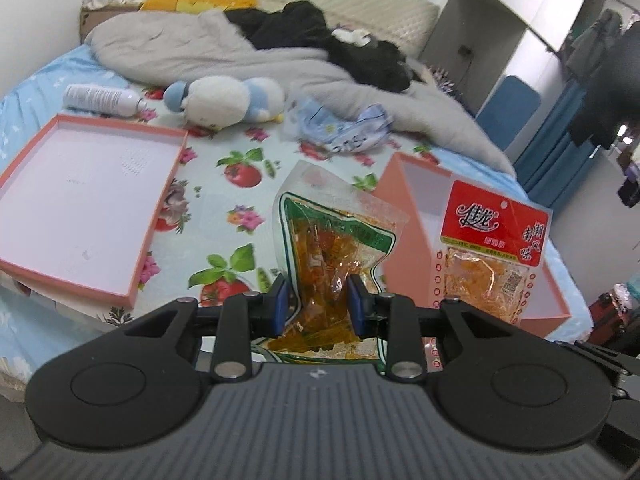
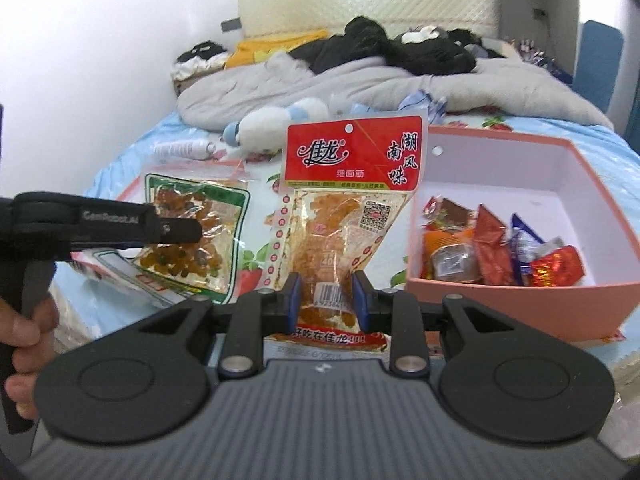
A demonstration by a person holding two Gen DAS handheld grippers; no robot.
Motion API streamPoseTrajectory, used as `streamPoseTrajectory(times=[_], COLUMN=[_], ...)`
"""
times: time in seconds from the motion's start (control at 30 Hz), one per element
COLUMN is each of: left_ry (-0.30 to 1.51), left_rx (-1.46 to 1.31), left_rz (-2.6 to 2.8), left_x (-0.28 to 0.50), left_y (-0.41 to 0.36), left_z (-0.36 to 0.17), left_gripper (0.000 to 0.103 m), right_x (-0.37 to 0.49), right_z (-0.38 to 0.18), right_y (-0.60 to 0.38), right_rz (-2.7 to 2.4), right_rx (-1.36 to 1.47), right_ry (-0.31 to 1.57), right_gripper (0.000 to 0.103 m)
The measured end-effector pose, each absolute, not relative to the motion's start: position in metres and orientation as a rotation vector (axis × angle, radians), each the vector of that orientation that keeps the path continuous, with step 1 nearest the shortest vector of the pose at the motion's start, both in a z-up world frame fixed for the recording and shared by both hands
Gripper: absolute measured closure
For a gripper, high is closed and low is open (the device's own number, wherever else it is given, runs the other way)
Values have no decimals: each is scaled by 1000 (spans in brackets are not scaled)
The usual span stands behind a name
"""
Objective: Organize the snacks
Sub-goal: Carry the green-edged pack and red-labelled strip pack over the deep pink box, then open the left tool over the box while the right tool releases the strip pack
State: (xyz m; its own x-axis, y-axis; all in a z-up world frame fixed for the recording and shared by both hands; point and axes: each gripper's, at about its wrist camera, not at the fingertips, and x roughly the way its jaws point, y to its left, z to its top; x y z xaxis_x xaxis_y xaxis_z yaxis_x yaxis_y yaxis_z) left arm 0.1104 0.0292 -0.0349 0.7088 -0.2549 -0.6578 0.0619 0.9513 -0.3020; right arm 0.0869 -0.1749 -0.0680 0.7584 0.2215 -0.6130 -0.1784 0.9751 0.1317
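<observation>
Several wrapped snacks are already gathered in the pink box near the bed's right edge. Two packets remain outside, held above the bedsheet: the green-trimmed packet is pinched by the left gripper, and the red-labelled packet is clamped by the right gripper. The pink lid lies upturned toward the left edge, so closing is judged outstanding.

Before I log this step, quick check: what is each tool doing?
Left tool: closed on the green snack packet.
Right tool: closed on the red snack packet.

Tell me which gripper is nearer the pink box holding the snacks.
Right. The right gripper, shut on the red packet, is just beside the pink box; the left gripper, holding the green packet, is farther off.
</observation>
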Motion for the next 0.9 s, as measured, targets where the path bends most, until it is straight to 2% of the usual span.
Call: streamPoseTrajectory(times=[0.43,0.9], left_ry=[707,750], left_rx=[-236,-211], left_rz=[-313,-445], left_x=[88,131], left_y=[-28,-97], left_z=[1,-2], left_gripper=[68,68], right_x=[55,68], right_z=[-47,-49], right_y=[-228,-289], right_rz=[107,-17], right_rx=[118,189], right_ry=[623,635], right_gripper=[73,73])
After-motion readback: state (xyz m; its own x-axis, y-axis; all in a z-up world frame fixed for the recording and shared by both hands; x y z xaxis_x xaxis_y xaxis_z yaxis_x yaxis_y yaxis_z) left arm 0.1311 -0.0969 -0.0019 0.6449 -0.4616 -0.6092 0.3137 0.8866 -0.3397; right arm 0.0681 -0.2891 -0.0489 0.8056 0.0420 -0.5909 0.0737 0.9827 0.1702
